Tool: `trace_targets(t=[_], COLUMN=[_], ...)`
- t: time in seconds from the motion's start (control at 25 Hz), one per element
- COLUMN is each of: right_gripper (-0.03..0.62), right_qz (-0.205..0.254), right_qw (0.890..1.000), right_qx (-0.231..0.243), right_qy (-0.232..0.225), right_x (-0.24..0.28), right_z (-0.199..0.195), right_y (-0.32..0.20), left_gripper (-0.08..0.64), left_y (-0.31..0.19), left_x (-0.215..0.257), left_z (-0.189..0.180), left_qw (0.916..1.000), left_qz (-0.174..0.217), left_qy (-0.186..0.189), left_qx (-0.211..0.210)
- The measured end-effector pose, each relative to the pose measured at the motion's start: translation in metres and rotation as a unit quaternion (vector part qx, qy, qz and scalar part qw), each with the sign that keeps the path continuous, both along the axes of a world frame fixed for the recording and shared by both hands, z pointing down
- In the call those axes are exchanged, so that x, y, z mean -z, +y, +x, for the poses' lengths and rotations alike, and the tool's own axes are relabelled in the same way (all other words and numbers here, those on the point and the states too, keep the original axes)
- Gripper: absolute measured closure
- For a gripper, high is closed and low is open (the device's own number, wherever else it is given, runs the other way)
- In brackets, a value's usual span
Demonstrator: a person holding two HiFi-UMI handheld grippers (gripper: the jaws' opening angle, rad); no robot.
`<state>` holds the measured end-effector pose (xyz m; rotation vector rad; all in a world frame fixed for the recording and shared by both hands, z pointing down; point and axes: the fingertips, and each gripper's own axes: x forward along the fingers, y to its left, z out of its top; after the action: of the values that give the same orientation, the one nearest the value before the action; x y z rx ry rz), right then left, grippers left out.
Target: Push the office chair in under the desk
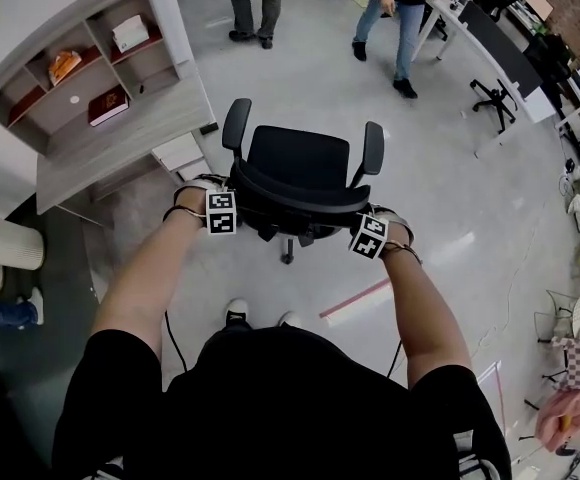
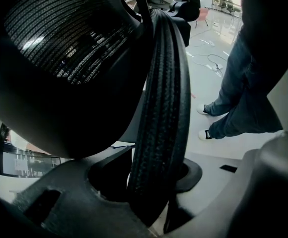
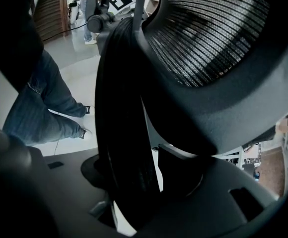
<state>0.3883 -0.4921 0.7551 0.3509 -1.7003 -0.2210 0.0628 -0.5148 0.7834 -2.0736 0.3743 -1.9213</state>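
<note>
**Head view.** The office chair [image 1: 300, 163] stands on the grey floor [image 1: 450, 218], its seat turned away from the wearer and its backrest rim [image 1: 295, 196] nearest to the camera. The desk [image 1: 120, 143], which carries a shelf unit [image 1: 70, 78], lies to the chair's left. The chair is beside it, not under it. The left gripper [image 1: 228, 208] and right gripper [image 1: 370, 233] sit at the two ends of the rim, each at the end of an outstretched forearm, just behind the armrests [image 1: 235, 123]. Two bystanders [image 1: 255, 3] stand well beyond the chair.

**Left gripper view.** The left gripper [image 2: 154, 202] has its jaws closed to a middling width on the ribbed backrest rim [image 2: 164, 108], which runs down between them. The mesh back [image 2: 69, 33] fills the upper left. A leg in jeans [image 2: 238, 98] shows at the right (it cannot be told whose).

**Right gripper view.** The right gripper [image 3: 134, 202] clasps the backrest rim [image 3: 121, 133] in the same manner, with the rim passing straight down between its jaws. The mesh back [image 3: 208, 38] lies at the upper right.
</note>
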Motion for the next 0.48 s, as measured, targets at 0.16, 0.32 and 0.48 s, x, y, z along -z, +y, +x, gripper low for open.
trace_targets(t=[0.16,0.32,0.48], right_gripper=[0.377,0.383,0.387], right_qz=[-0.002,0.001,0.009], right_qw=[1.0,1.0,1.0], right_qx=[0.009,0.015,0.017], right_qy=[0.001,-0.001,0.0], right_x=[0.001,0.002,0.002], right_z=[0.002,-0.002,-0.003], right_y=[0.017,0.031,0.038], left_gripper=[0.388,0.39,0.391], left_y=[0.022,0.037,0.045], left_x=[0.002,0.003,0.002], left_z=[0.002,-0.002,-0.004], left_qw=[1.0,0.9999,0.9997], left_qz=[-0.001,0.008,0.016], left_qy=[0.001,0.004,0.006], left_qx=[0.007,0.01,0.015])
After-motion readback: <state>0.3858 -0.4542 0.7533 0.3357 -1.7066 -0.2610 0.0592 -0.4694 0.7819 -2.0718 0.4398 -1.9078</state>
